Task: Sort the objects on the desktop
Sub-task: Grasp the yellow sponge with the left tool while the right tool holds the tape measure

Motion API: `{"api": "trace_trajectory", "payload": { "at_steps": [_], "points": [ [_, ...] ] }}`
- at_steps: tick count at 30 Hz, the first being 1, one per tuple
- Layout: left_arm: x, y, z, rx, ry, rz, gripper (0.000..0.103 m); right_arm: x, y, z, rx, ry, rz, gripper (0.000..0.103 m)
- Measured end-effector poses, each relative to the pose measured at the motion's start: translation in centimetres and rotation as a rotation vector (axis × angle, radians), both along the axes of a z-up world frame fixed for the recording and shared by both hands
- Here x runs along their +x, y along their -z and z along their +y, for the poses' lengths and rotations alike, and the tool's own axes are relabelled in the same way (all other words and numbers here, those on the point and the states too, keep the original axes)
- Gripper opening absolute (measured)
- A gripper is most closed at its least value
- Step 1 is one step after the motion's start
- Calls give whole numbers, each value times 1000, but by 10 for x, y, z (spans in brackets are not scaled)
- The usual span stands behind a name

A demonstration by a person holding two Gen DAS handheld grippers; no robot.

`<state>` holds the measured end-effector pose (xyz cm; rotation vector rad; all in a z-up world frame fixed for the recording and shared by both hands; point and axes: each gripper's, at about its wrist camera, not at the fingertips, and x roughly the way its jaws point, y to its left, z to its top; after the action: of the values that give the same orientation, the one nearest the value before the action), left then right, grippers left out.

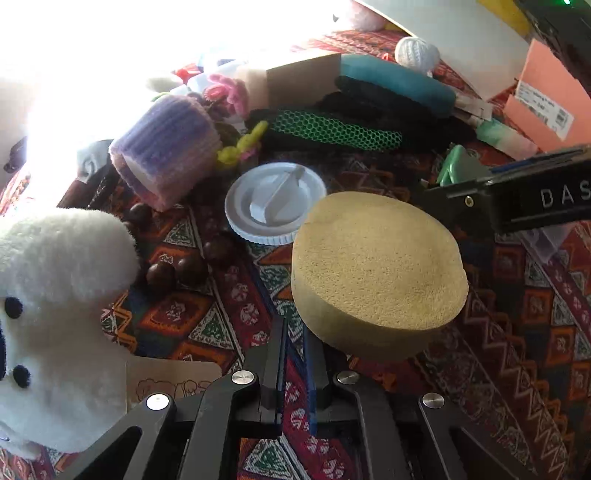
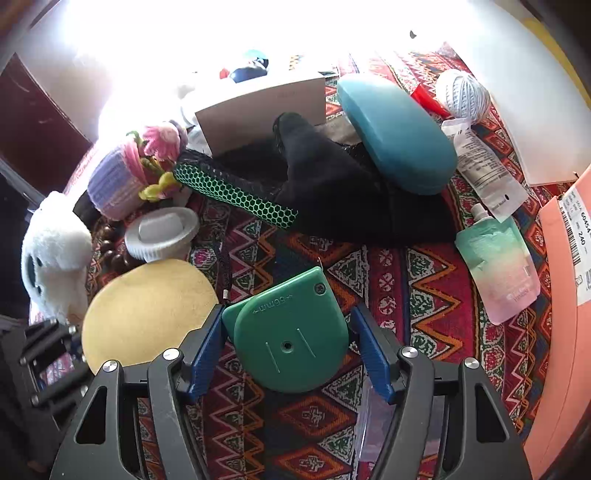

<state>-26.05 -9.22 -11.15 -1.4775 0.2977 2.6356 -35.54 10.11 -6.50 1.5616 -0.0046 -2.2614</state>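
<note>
Green tape measure (image 2: 291,339): clamped between the blue pads of the right gripper (image 2: 291,347), above the patterned cloth (image 2: 413,295) near its front edge. Round yellow sponge (image 1: 376,273): on the cloth just left of the tape measure, beside the left gripper (image 1: 295,350), whose jaws are together on nothing. White lid (image 1: 275,203), dark beads (image 1: 173,269) and white plush toy (image 1: 55,314): toward the cloth's left side. Teal case (image 2: 395,136): toward the back.

Harsh white light (image 2: 229,33) floods in from beyond the far edge of the patterned red cloth (image 2: 424,291); a dark brown panel (image 2: 33,122) stands left of that glare.
</note>
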Motion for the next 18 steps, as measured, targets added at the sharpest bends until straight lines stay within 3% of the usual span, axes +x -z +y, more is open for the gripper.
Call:
{"api": "trace_trajectory", "payload": {
  "at_steps": [2,5,9,13,18],
  "points": [
    [2,12,7,-58,29,-12,38,10,-4,4,3,0,-9,70],
    [13,12,25,-56,104,8,57,18,-2,12,1,0,-43,70],
    [23,4,31,169,175,-55,83,10,-6,8,-31,-6,-72,71],
    [8,13,34,250,94,-90,90,8,-11,22,-81,-5,-100,71],
    [-7,20,25,330,-12,-60,97,3,-17,29,-117,-22,-126,71]
  ]
}}
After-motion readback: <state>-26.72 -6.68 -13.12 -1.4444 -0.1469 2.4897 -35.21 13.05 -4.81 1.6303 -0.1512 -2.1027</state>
